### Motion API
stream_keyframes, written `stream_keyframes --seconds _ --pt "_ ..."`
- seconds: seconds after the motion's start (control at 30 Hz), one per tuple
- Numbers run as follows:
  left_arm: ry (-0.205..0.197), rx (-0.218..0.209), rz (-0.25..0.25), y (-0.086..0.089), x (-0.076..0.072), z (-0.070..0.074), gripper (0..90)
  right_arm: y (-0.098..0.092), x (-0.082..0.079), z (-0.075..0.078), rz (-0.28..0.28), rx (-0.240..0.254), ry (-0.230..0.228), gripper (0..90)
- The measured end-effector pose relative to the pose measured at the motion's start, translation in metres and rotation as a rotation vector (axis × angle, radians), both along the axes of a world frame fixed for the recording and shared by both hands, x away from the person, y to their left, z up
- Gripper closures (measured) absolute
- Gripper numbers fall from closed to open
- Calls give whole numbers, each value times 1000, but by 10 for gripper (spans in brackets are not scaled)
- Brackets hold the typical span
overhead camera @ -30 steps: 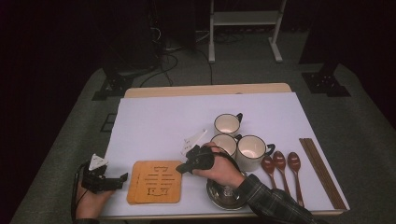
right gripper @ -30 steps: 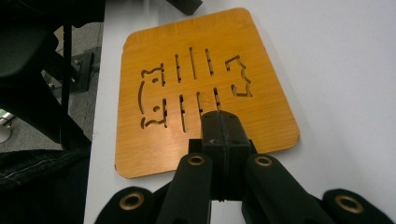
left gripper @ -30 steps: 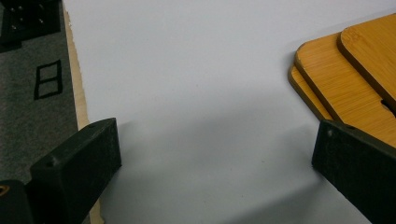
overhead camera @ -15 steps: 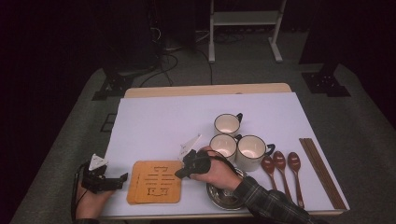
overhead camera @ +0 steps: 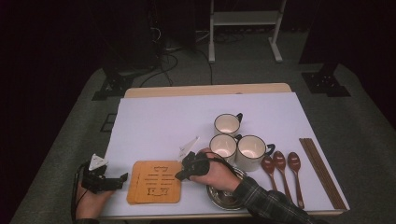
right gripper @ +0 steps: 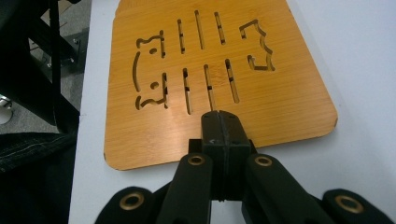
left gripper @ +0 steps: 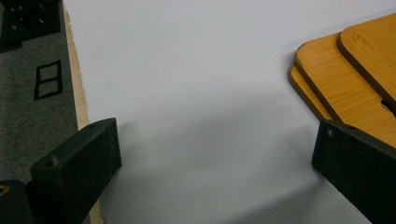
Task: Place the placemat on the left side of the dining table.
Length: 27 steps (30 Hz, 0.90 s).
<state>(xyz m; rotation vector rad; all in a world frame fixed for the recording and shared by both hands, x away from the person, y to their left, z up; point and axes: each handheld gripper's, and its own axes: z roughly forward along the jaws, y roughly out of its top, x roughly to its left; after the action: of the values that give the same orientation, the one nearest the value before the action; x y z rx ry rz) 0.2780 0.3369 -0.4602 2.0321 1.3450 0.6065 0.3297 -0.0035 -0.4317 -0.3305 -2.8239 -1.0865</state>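
— On the bench [overhead camera: 154, 121], what's there?
— Three cups [overhead camera: 227, 124], three spoons [overhead camera: 280, 162], stacked bamboo trivets [overhead camera: 155, 181] near the front edge.
— The claws?
— Right claw [right gripper: 219, 122] pressed together over the trivets; left claw [left gripper: 210, 158] apart, empty.

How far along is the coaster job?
Done: nothing that shows. The bamboo coasters lie in one stack, and the three cups stand on the table, none on a coaster. In hand: the right gripper, shut, has its tips at the top coaster's edge; the left gripper sits open beside the stack. Left: probably spreading the coasters out.
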Motion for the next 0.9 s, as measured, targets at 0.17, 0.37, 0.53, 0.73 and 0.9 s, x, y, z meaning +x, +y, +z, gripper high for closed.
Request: stream_keyframes --seconds 0.17,0.37,0.53,0.73,0.9 --pt "0 0 0 0 0 0 2 1 0 -1 0 -2 4 897" --pt "0 0 0 0 0 0 2 2 -1 -2 3 -9 2 897" --pt "0 -1 1 0 0 0 2 3 -1 -3 5 -31 -6 897" --pt "0 -1 1 0 0 0 2 3 -2 -3 2 -37 -8 898" --pt "0 -1 1 0 0 0 2 5 -3 -4 5 -54 -17 898"
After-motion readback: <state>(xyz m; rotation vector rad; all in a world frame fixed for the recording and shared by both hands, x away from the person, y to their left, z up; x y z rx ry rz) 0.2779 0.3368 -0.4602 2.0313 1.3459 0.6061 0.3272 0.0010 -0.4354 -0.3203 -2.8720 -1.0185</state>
